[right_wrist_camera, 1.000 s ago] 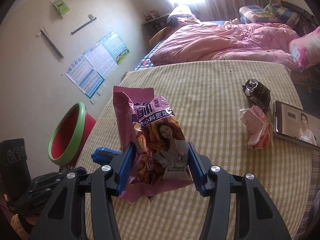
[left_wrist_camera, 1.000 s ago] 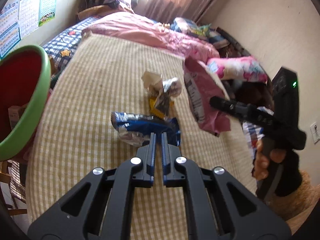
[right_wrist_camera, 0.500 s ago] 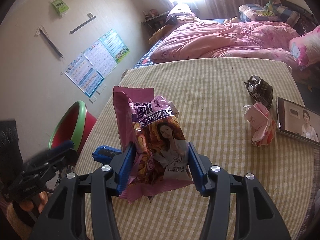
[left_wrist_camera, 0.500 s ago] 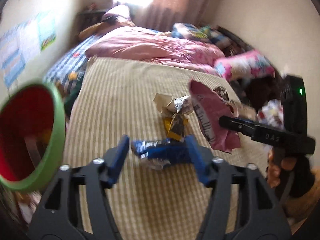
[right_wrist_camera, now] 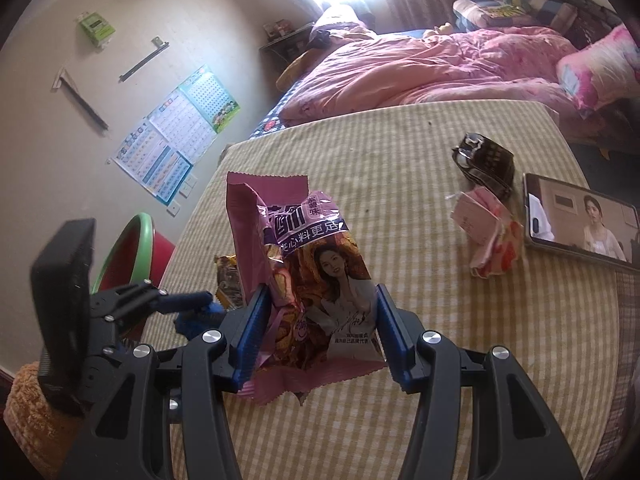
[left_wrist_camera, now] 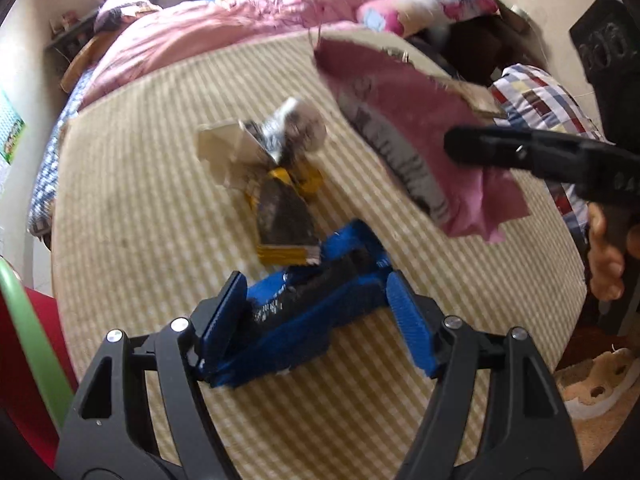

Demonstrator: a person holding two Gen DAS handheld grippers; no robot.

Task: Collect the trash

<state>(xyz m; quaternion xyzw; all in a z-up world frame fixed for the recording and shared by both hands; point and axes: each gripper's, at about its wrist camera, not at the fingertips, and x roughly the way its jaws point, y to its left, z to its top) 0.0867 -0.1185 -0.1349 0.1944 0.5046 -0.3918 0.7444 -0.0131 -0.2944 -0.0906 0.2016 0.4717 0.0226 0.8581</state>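
My left gripper (left_wrist_camera: 316, 312) is open, its jaws on either side of a blue snack wrapper (left_wrist_camera: 304, 312) lying on the checked table (left_wrist_camera: 140, 200). Beyond it lie a yellow-black wrapper (left_wrist_camera: 282, 220) and a crumpled white and silver wrapper (left_wrist_camera: 264, 140). My right gripper (right_wrist_camera: 316, 328) is shut on a pink snack bag (right_wrist_camera: 304, 272) and holds it above the table; it also shows in the left wrist view (left_wrist_camera: 400, 128). The red bin with a green rim (right_wrist_camera: 132, 256) stands off the table's left side.
A dark crumpled wrapper (right_wrist_camera: 484, 156) and a pink wrapper (right_wrist_camera: 488, 240) lie on the table's right part, next to a phone (right_wrist_camera: 580, 220) playing a video. A bed with pink bedding (right_wrist_camera: 420, 68) stands behind the table. Posters (right_wrist_camera: 176, 132) hang on the left wall.
My left gripper has opened and moved forward so its jaws straddle the blue wrapper. The right gripper has kept hold of the pink bag, almost still.
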